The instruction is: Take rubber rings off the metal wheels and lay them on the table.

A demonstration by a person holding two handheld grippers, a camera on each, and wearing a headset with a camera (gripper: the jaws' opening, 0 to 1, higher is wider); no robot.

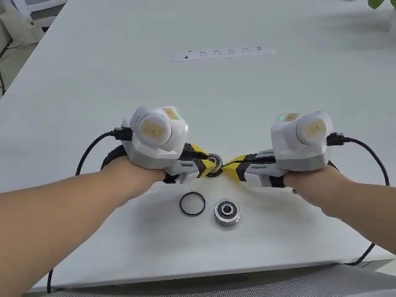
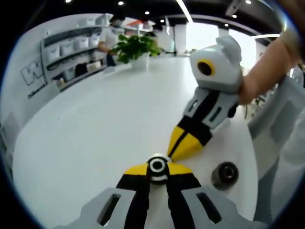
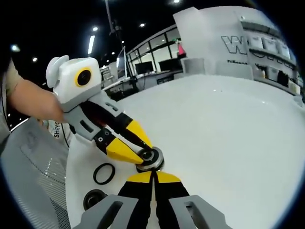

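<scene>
Grippers meet in the head view above the near part of a white table (image 1: 93, 80). The left gripper (image 1: 203, 164) and the right gripper (image 1: 229, 168), each held in one hand, point toward each other. A metal wheel (image 1: 214, 161) sits between their yellow tips. Below them on the table lies a loose black rubber ring (image 1: 192, 203). A second wheel (image 1: 227, 211) is just beside it at the right, not touching it. A white power strip (image 1: 223, 53) lies at the far part of the table.

In the left gripper view, its own jaws are clamped on the metal wheel, one yellow tip at each side. The right gripper comes in from the right and its tip touches the wheel's rim. A green plant (image 2: 136, 46) stands at the table's far end.

In the right gripper view, its own jaws are pressed together, with the tip right under the wheel's edge. Whether they pinch anything there, I cannot tell. The rubber ring and the second wheel lie flat at lower left, near each other.
</scene>
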